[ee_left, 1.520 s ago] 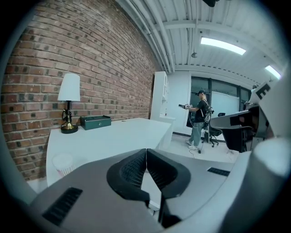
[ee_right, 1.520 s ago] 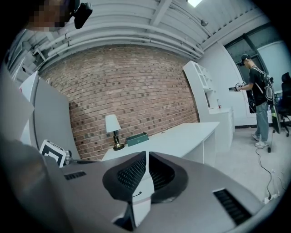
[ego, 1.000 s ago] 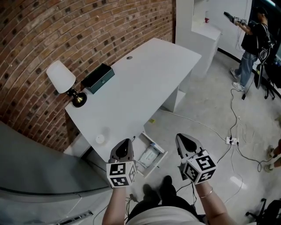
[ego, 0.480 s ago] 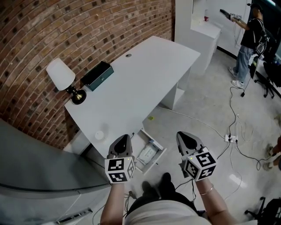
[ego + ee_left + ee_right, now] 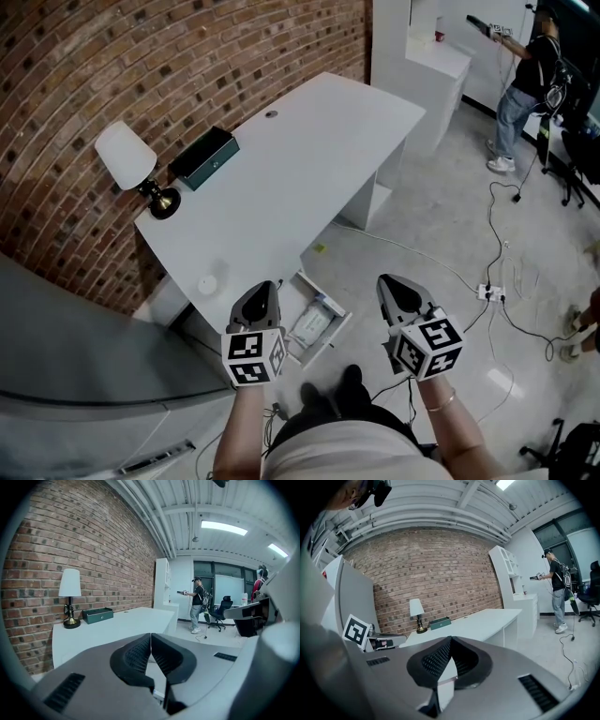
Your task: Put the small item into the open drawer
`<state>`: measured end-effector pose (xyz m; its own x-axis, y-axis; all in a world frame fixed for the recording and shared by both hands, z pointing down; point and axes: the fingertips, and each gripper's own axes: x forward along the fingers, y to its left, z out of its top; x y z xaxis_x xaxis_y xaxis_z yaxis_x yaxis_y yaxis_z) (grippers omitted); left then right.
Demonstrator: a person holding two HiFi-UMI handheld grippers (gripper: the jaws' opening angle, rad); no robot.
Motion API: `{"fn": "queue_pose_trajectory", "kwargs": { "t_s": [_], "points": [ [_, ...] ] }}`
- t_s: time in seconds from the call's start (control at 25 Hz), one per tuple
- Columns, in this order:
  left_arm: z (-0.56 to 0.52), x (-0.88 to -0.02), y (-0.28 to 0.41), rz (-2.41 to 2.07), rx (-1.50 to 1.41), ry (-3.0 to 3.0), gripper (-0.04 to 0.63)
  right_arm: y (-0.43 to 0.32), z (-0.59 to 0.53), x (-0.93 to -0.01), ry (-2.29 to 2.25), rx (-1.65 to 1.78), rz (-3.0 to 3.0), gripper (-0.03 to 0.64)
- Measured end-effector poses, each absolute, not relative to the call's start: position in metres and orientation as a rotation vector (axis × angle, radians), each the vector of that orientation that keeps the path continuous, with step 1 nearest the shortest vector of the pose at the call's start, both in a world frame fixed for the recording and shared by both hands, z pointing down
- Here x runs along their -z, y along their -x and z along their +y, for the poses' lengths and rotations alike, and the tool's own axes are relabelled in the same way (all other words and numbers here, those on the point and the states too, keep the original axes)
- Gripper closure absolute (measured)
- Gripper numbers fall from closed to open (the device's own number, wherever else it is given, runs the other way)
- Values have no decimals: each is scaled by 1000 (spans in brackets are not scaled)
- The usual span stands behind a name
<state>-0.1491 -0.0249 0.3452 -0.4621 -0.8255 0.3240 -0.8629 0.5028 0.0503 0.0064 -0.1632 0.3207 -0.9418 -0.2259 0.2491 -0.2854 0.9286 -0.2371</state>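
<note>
A small white round item [image 5: 207,284] lies on the near left corner of the white desk [image 5: 300,178]. Below the desk's near edge an open drawer [image 5: 336,331] juts out with pale things inside. My left gripper [image 5: 263,287] hovers over the desk's near edge, between the item and the drawer, shut and empty. My right gripper [image 5: 389,284] hangs over the floor to the right of the drawer, shut too. In the left gripper view the pads [image 5: 140,653] meet with nothing between them. The right gripper view shows the same: pads [image 5: 438,660] together, with the desk [image 5: 483,620] beyond.
A lamp [image 5: 127,159] and a dark green box [image 5: 203,157] stand on the desk's far left by the brick wall. A white shelf unit [image 5: 436,75] stands at the back right, a person [image 5: 520,84] behind it. Cables and a power strip [image 5: 489,293] lie on the floor.
Both grippers stay shut and nearly still. The head view has drifted, so the desk sits a little farther up and left. The person at the back has shifted slightly.
</note>
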Motion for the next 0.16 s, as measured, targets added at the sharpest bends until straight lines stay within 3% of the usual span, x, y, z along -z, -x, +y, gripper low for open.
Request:
{"fn": "queue_pose_trajectory", "kwargs": {
  "t_s": [0.16],
  "points": [
    [-29,-344,152,-2449,-174,-1419,574,-3,-167,-320,-384,-400,-2873,611]
  ]
}}
